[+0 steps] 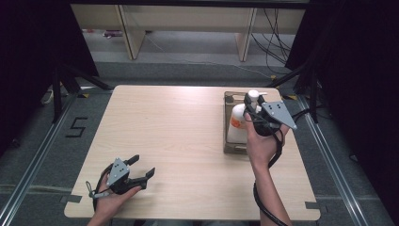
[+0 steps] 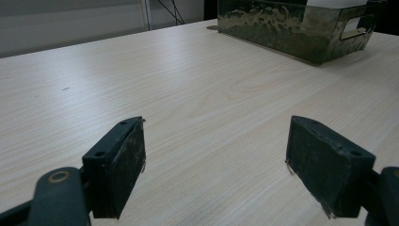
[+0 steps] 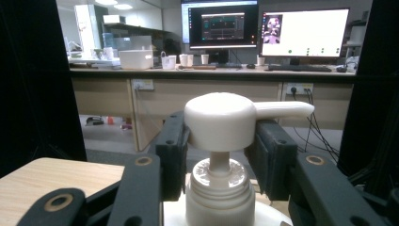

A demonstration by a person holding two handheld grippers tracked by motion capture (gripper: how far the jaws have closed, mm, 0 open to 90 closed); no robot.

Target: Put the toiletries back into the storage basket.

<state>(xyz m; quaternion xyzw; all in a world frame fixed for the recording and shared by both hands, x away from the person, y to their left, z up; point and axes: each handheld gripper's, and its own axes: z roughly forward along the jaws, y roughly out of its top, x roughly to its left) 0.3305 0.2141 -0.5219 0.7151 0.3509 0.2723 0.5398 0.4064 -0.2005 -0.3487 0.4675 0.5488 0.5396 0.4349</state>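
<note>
Pump bottle (image 1: 236, 123) stands in tray (image 1: 230, 99) at table's (image 1: 179, 136) far right. We see right gripper (image 3: 220, 141) closed on pump head (image 3: 221, 120), pads on both sides. Risk as we judge it: head is smooth and rounded, so a lift may slip; squeeze or downward push may dispense; bottle may catch tray wall. Left gripper (image 1: 141, 170) rests near front left edge, jaws wide, nothing between.

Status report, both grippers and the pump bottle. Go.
Left gripper open, low over bare table. Right gripper shut on pump bottle at its pump head, bottle upright in tray. Nothing in the way.
</note>
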